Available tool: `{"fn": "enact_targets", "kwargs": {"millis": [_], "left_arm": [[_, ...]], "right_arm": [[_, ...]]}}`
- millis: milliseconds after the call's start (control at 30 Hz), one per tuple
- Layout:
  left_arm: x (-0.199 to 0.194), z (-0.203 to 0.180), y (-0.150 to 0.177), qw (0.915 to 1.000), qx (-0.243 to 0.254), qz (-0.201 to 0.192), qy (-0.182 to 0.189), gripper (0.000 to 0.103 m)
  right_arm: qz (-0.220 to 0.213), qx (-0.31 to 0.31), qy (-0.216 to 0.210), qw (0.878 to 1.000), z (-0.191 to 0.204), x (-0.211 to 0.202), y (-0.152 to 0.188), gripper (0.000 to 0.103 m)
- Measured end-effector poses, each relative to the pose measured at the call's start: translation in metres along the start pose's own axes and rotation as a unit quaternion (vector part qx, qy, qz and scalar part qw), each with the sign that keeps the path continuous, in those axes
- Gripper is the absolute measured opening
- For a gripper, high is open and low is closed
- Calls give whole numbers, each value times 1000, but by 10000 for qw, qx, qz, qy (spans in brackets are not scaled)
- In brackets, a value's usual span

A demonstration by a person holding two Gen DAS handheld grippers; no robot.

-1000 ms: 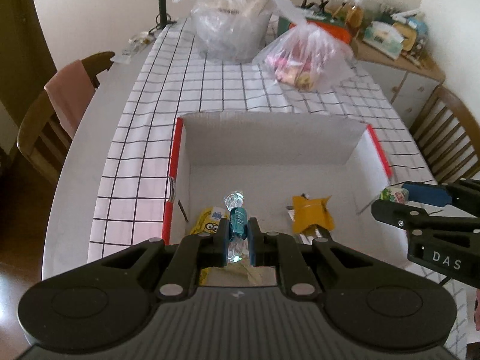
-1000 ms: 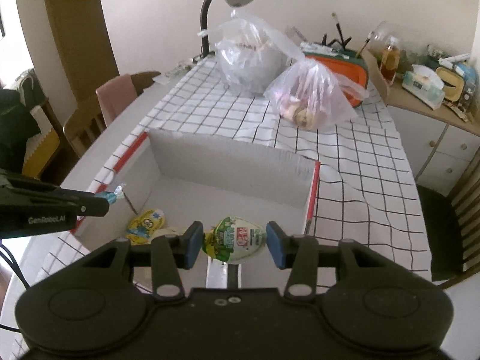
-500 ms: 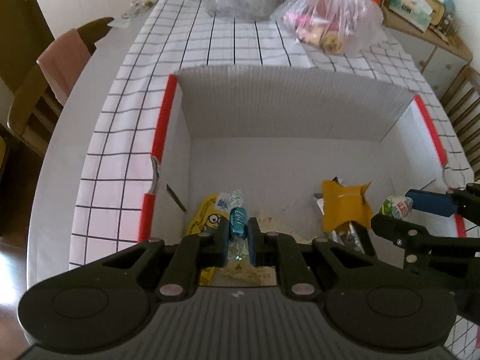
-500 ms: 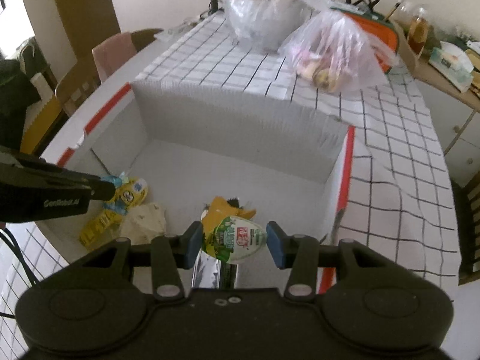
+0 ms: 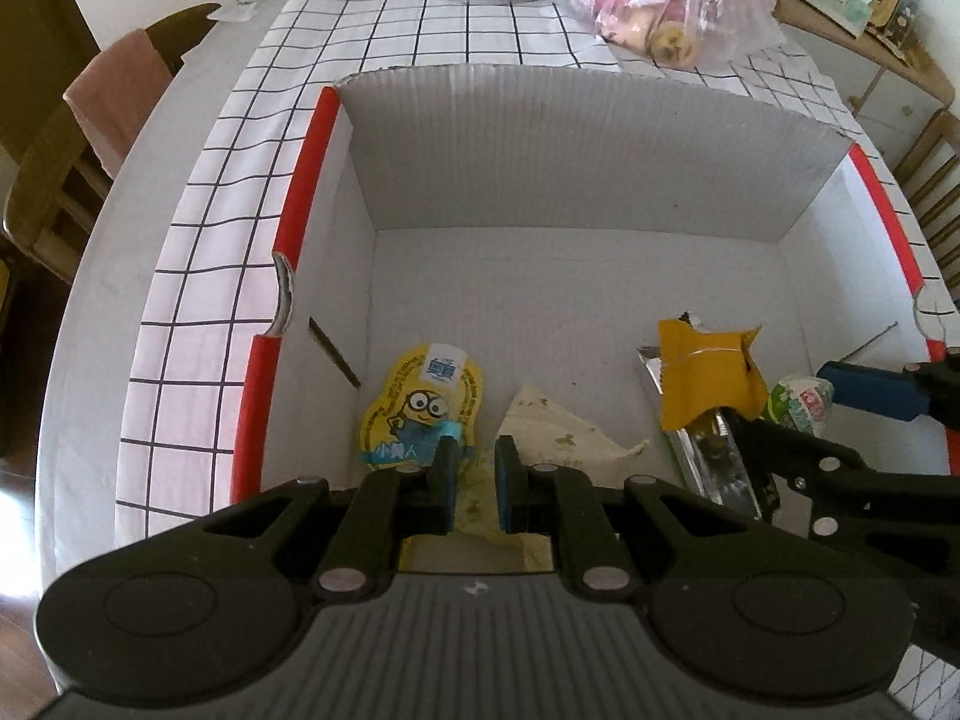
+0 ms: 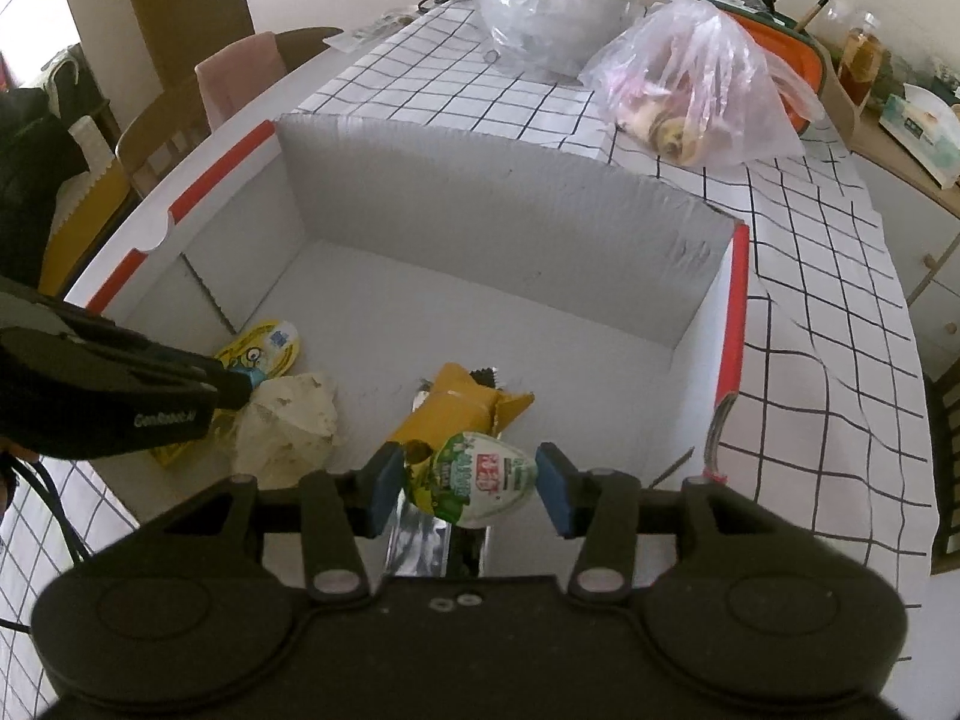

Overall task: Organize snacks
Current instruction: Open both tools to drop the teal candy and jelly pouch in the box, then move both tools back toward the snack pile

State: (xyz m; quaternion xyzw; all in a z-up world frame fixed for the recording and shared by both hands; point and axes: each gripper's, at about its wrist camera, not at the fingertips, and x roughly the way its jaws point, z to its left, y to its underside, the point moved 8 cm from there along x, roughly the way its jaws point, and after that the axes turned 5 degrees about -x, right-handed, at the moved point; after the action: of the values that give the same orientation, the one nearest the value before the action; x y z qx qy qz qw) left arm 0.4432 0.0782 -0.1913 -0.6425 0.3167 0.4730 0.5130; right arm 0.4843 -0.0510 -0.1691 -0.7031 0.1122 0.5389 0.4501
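1. A white cardboard box (image 5: 300,192) with red edges stands open on a checked cloth (image 5: 198,276), which covers part of the pale surface (image 5: 84,312).
2. Both grippers point down into the near part of the box.
3. The left gripper (image 5: 477,474) has its fingers (image 5: 447,474) drawn close together, with only a narrow gap between them. A small light blue bit shows at the tip of one finger. It cannot be told whether this is something clamped or only the print of the packet below.
4. Under the left fingers a yellow cartoon packet (image 5: 420,402) lies flat on the box floor. A pale crumpled wrapper (image 5: 558,426) lies just beside it.
5. The right gripper (image 6: 468,489) is opening its fingers (image 6: 384,486). The egg-shaped snack (image 6: 474,477), white and green with red print, sits between them, and a thin gap shows on each side.
6. The egg is low inside the box, over a silver wrapper (image 6: 420,534) and just in front of a mustard-yellow packet (image 6: 462,408).
7. The far half of the box floor is bare.
8. Behind the box, a clear plastic bag (image 5: 672,18) with pink and yellow contents rests on the cloth.
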Motion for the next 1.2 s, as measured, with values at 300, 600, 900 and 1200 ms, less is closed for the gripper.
{"fn": "enact_targets", "kwargs": {"millis": [300,600,900,1200], "left_arm": [[-22,3,3,9997,-107,-159,170,13],[-59,3,12,9980,-79,-478,410,13],[-105,9,33,9950,-43,-788,616,20],[-144,13,62,9914,45,-1045,786,33]], "right_arm": [[-135,132,43,9998,0,-17,2,52],[-484,308,68,9983,3,-55,5,65],[-834,416,92,9956,16,-98,11,76],[-1177,490,15,9918,37,-144,27,90]]}}
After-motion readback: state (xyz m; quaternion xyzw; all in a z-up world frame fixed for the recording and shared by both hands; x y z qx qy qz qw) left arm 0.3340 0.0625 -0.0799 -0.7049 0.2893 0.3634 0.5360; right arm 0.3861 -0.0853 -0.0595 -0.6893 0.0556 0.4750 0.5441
